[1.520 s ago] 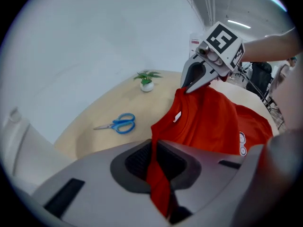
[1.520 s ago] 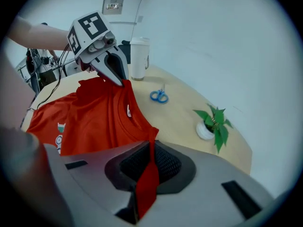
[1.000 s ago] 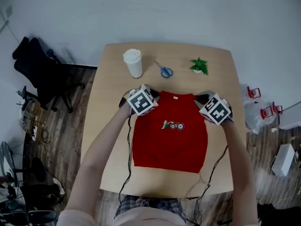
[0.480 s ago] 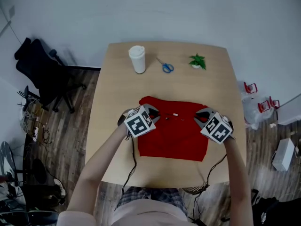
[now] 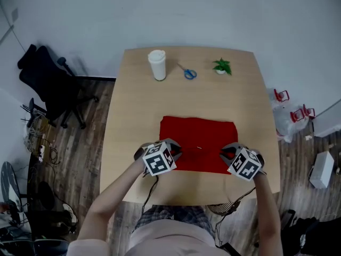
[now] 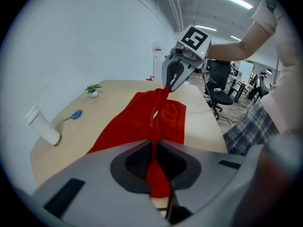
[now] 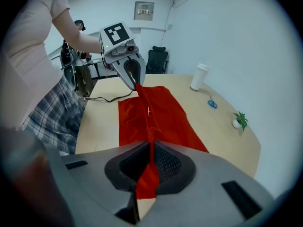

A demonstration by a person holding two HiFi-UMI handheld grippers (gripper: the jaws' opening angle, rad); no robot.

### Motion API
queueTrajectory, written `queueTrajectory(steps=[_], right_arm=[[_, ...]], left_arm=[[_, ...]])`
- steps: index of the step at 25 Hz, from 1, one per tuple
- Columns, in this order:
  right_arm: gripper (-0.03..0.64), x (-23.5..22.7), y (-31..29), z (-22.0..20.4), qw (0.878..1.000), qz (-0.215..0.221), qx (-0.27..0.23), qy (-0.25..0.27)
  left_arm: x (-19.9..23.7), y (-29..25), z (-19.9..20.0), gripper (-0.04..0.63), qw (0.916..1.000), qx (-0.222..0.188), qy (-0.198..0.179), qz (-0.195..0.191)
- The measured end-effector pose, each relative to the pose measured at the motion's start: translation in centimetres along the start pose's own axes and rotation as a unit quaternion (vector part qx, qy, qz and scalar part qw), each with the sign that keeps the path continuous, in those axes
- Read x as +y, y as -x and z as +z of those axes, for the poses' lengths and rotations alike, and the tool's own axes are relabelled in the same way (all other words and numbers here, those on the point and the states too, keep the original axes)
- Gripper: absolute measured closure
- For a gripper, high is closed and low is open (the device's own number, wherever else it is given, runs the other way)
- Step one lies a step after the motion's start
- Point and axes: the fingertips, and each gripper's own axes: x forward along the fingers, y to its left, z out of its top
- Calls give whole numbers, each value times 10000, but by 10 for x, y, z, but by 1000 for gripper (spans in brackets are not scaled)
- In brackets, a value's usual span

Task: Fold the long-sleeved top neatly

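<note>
The left tool (image 5: 172,150) and right tool (image 5: 229,154) are each clamped on a pinch of the red top (image 5: 198,140), held low over the counter's (image 5: 128,116) near edge. A second ago they gripped its shoulders farther back, the top spread full length. It now lies doubled over, a red rectangle mid-counter. Cup (image 5: 157,64), scissors (image 5: 187,73) and plant (image 5: 221,66) line the far edge.
</note>
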Motion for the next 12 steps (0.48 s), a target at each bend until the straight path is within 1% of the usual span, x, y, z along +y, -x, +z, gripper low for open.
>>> queueTrajectory(steps=[4,8,12], right_arm=[[577,33,-3,-12,9996,258,123,58],[577,57,-11,-25,9984,511,248,41],[576,79,-23,-40,9957,750,525,154]], left_arm=[[-32,-2,-13,561,9998,71,9,-192],[-58,-11,-27,561,9991,187,-5,-387],[-79,-24,-41,561,9981,295,12,-547]])
